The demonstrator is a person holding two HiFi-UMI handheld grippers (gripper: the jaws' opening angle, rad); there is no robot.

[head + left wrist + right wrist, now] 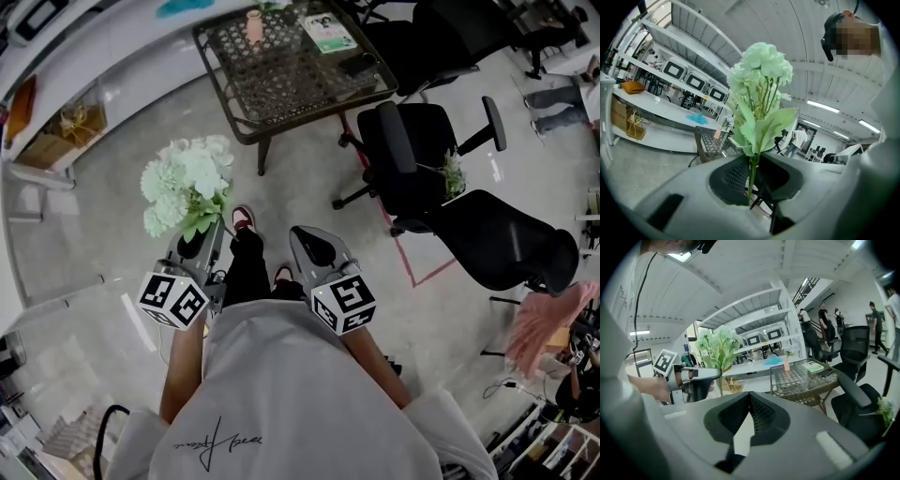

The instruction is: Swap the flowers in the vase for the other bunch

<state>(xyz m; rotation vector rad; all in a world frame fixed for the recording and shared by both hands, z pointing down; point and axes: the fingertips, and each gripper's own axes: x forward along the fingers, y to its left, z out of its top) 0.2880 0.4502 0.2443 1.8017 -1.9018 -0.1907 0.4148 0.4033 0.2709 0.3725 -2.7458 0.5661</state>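
The left claw [194, 246] grasps the pale green bunch [187, 183] by its stems, blooms upright (over the floor, well apart from the desk [281, 84]). The right claw [314, 246] is clenched, empty. The pink vase [253, 26] stands on the desk.

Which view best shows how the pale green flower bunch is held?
The left gripper view: the left gripper pinches the flower bunch by its stem, seen close up. The head view shows only blooms and leaves from above; the right gripper view shows the bunch small, from the side.
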